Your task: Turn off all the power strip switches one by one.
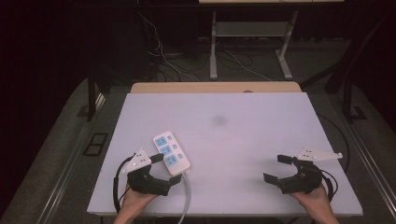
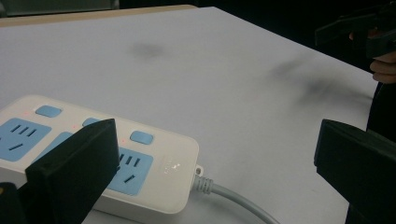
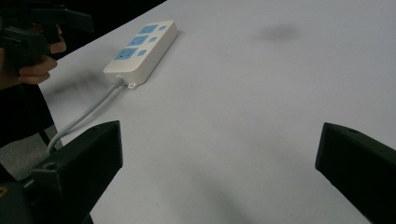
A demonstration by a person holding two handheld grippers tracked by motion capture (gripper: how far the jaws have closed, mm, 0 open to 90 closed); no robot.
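Jaws apart, the left gripper [image 1: 163, 169] is hovering at the power strip [image 1: 171, 152]; straddling its cable end squarely should help, while the right gripper [image 1: 279, 169] is waiting open.

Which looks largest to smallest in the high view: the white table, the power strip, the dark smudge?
1. White table
2. Power strip
3. Dark smudge
All lie on one surface, so the order is sure.

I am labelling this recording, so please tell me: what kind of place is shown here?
Probably a lab or workshop recording station. A bare white table stands in a dark room, loose cables trail over the floor behind it, and a white power strip lies on it.
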